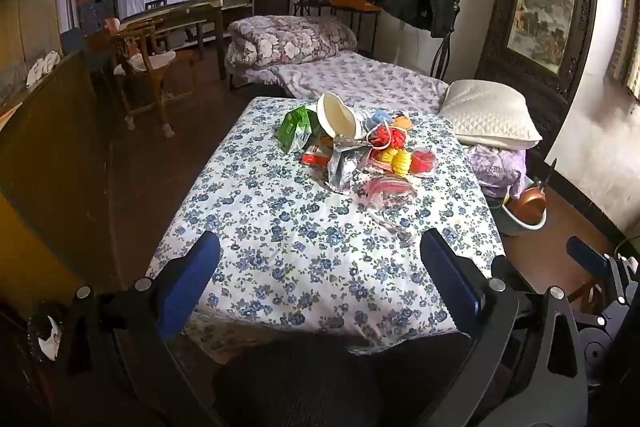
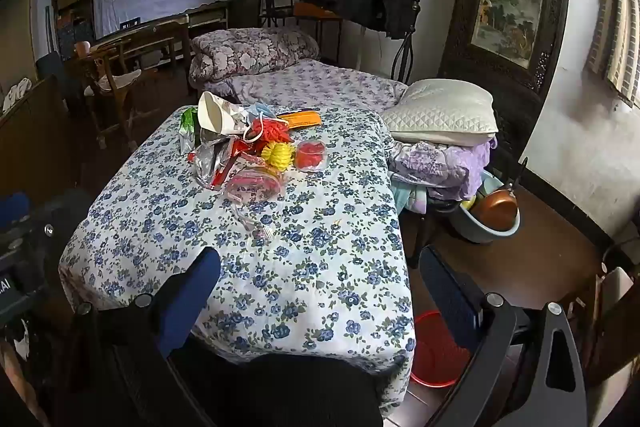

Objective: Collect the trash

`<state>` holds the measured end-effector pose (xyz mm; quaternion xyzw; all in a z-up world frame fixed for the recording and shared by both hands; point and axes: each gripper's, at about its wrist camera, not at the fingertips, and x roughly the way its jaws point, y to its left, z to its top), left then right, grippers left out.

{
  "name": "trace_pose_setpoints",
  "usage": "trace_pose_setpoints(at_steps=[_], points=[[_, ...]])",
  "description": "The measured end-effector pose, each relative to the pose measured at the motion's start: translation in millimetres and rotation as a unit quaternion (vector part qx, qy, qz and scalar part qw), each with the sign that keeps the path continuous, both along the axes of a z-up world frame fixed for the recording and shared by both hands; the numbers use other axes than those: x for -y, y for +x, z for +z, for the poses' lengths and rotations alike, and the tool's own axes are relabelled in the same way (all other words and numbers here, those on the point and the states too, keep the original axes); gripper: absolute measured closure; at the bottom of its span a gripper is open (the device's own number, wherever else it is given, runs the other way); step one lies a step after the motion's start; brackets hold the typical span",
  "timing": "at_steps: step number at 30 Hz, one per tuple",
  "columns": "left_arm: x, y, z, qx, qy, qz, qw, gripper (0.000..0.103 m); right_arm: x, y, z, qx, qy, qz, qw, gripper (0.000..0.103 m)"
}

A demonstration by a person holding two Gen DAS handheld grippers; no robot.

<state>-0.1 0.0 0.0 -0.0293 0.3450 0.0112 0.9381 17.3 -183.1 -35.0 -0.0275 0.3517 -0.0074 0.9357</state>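
Observation:
A pile of trash lies at the far end of a table with a blue-flowered cloth (image 1: 304, 251) (image 2: 304, 267). It holds a tipped white paper cup (image 1: 340, 119) (image 2: 218, 115), a green wrapper (image 1: 294, 129), crumpled foil (image 1: 344, 167) (image 2: 212, 157), a yellow ball (image 1: 402, 161) (image 2: 276, 153), a red lidded cup (image 1: 423, 161) (image 2: 311, 153) and a clear pink-marked bag (image 1: 390, 189) (image 2: 252, 185). A clear plastic fork (image 2: 256, 225) lies nearer. My left gripper (image 1: 320, 267) is open and empty over the near table edge. My right gripper (image 2: 320, 275) is open and empty at the near right corner.
A red bin (image 2: 434, 351) stands on the floor by the table's near right corner. A blue basin with a copper pan (image 2: 494, 215) sits right of the table, beside folded bedding and a white pillow (image 2: 444, 111). A bed lies behind. Wooden chairs (image 1: 144, 67) stand at left.

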Motion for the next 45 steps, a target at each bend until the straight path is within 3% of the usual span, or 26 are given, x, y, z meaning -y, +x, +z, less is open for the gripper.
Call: trace_pose_setpoints(at_steps=[45], points=[[5.6, -3.0, -0.3, -0.004, -0.002, -0.002, 1.0, 0.007, 1.6, -3.7, 6.1, 0.004, 0.001, 0.0, 1.0, 0.006]])
